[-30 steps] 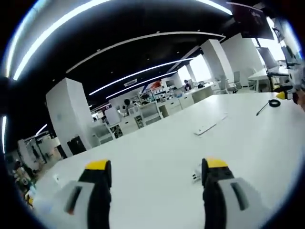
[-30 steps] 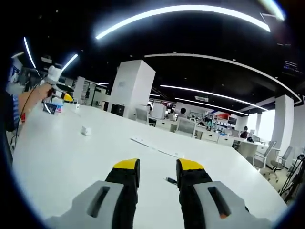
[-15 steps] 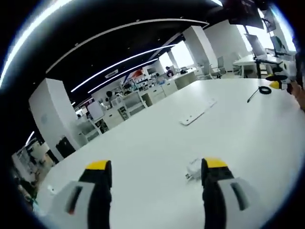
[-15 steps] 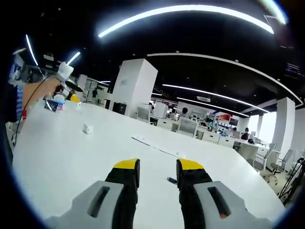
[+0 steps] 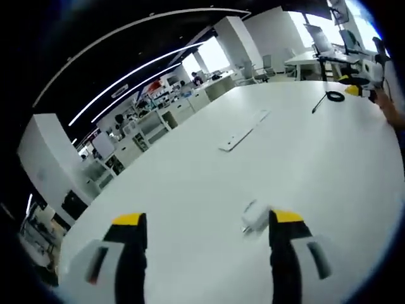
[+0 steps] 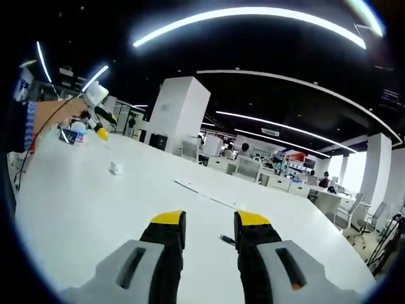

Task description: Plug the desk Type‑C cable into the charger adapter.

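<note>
- The charger adapter (image 5: 255, 219), a small white block, lies on the white desk (image 5: 190, 183) just beside your left gripper's (image 5: 205, 223) right-hand jaw tip; seen from the right gripper view it sits well off across the desk (image 6: 115, 168).
- Judge it light and hard-shelled with smooth sides, so it will likely skid if you nudge it; take it across its flat faces and leave the port end free.
- Your left gripper stands wide open with nothing between its jaws.
- The Type-C cable's plug appears to be the small dark tip (image 6: 226, 239) just beside your right gripper's (image 6: 209, 221) right-hand jaw; the jaw covers the rest, so you cannot confirm it.
- Expect the cable to be limp and the plug stiff; grip on the plug's housing, not the cord.
- Your right gripper's jaws are narrowly parted and hold nothing you can see.
- A dark coiled cord (image 5: 332, 97) lies far beyond the adapter near the desk's edge; what it belongs to is unclear.
- A flat white strip (image 5: 243, 130) lies on the desk between the adapter and that coil.
- The adapter's port side is blurred, so which way it faces cannot be told.
</note>
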The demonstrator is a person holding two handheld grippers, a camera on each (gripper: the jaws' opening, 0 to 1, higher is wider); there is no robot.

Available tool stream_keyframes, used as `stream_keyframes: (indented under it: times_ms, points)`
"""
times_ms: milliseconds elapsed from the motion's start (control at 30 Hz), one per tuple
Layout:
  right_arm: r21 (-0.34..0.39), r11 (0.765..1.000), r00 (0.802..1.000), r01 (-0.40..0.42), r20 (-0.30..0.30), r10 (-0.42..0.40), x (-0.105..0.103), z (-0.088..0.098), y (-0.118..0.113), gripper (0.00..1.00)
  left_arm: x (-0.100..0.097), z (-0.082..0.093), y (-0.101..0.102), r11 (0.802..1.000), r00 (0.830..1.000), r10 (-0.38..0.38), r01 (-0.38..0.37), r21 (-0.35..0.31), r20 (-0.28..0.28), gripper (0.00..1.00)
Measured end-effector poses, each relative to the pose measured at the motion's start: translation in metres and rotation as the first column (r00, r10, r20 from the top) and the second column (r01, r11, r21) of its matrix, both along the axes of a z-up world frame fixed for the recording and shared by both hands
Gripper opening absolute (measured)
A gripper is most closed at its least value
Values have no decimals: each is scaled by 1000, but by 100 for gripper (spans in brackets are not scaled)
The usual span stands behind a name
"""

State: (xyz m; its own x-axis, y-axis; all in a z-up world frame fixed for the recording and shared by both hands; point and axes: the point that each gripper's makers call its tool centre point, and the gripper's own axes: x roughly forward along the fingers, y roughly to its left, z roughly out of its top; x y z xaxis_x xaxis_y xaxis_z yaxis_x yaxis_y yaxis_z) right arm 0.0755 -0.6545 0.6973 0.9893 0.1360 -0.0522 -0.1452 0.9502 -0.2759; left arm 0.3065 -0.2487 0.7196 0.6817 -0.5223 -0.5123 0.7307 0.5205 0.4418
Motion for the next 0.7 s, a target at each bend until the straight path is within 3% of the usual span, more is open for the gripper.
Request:
stream_keyframes:
  times_ms: [200, 367, 567, 700]
  points:
    - [-8, 1000, 1000, 2, -4, -2, 1, -1, -1, 31, 4, -11, -13, 991, 997, -82, 83, 102, -13, 80]
    - [-15, 1000, 1000, -2, -15, 1, 2, -4, 0, 31, 4, -27, -25, 949, 982, -179, 188, 255, -57, 81]
    - [-24, 1000, 1000, 0, -25, 0, 4, -7, 1, 31, 1, -42, -44, 900, 955, -261, 294, 322, -141, 78]
    - [-25, 1000, 1000, -1, -29, 0, 5, -7, 0, 31, 3, -57, -54, 869, 941, -276, 332, 368, -197, 77]
